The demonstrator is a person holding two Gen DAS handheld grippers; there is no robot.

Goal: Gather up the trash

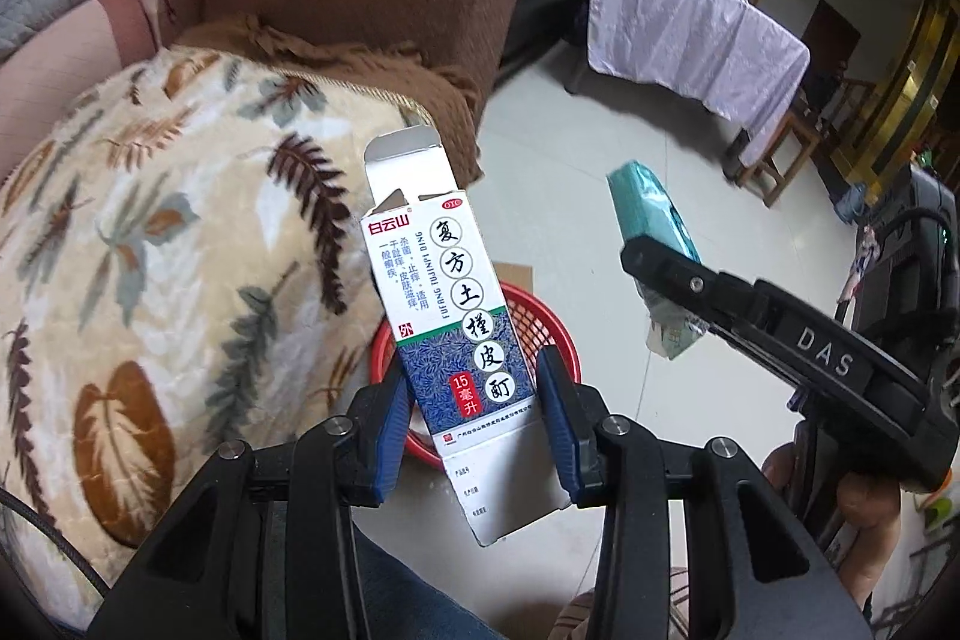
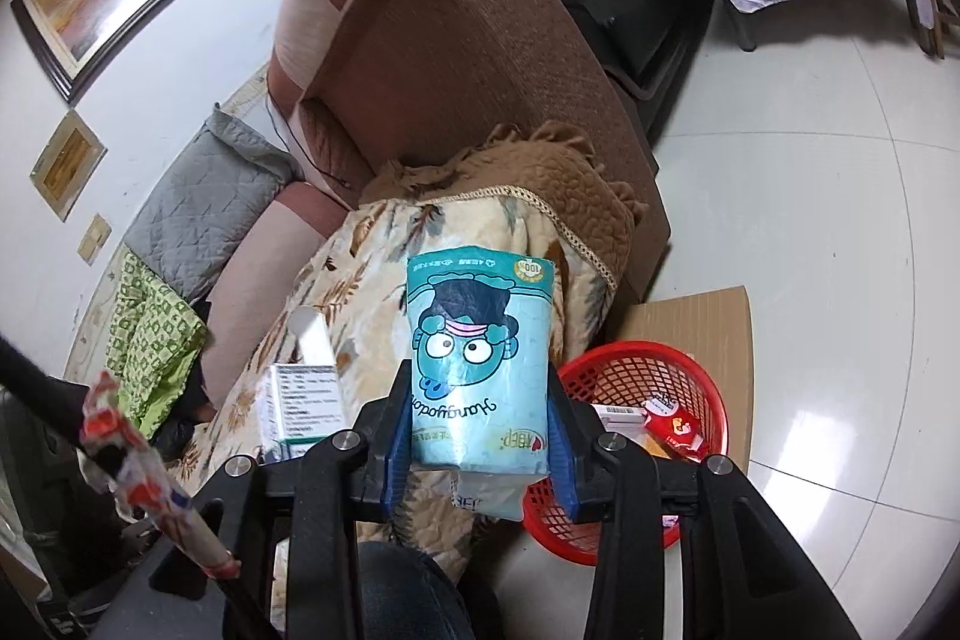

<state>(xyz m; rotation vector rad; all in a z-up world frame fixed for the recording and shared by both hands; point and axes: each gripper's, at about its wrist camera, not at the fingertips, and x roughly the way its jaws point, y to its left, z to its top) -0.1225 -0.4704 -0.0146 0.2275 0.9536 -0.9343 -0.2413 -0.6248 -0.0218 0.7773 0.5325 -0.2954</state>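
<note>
Two pieces of trash are in hand: the left gripper [image 1: 474, 436] clamps an empty medicine box [image 1: 447, 316], the right gripper [image 2: 480, 448] pinches a teal tissue packet [image 2: 478, 364]. Just beyond, the red basket [image 2: 708, 400] on the floor already holds wrappers. Both loads remain undropped; farther off, the leaf-print blanket [image 1: 180, 250] looks cleared.

Leaf-print blanket [image 1: 180, 244] drapes a brown sofa [image 2: 456, 40].

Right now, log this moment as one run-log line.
left tool: shut on medicine box | right tool: shut on teal tissue pack | red basket: on floor, holds wrappers | both items undropped
</note>
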